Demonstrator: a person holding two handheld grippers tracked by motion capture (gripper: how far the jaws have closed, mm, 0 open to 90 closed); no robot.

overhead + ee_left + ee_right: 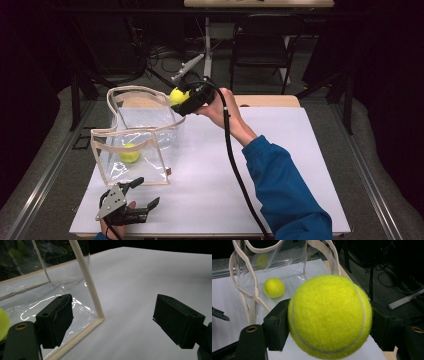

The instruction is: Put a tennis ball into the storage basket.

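Right gripper (181,98) pinches a ball (329,316) at the bag (134,131) rim; left gripper (139,194) spread, idle. Next: centre over opening, release.

Bright light falls on the white table (280,165) while the surroundings stay dark; glare streaks the clear bag (50,302), and the nearest ball (329,317) looks slightly soft.

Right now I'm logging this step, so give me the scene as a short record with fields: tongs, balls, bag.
right tongs: shut on a tennis ball, held above the bag's rim
left tongs: open, holding nothing, low near the bag's front corner
clear bag: upright on the white table, mouth open
second ball: lying inside the bag
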